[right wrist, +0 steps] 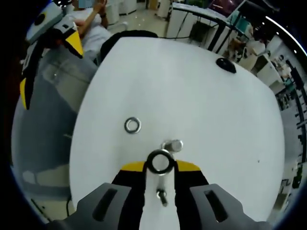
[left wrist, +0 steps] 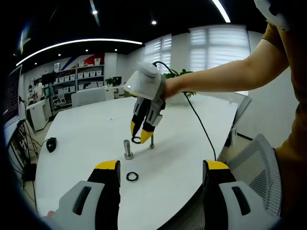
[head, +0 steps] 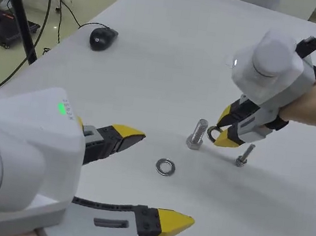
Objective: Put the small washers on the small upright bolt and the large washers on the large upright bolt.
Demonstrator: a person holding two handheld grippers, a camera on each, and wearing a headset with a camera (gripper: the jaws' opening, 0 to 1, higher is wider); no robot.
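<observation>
a washer (right wrist: 149, 162) is clamped in the right gripper (right wrist: 159, 167), just beside the top of the large bolt (head: 197, 133), not yet threaded on. a second washer (head: 165, 167) lies flat on the table (head: 172, 56). both bolts, including the small bolt (head: 244, 155), look bare, so nothing seems placed yet. the left gripper (left wrist: 162, 167) hovers with jaws apart, empty.

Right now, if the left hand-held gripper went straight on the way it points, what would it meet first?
Likely the loose washer, ahead of the left hand-held gripper between its open jaws, then the large bolt. Height is unclear; it might pass above.
</observation>
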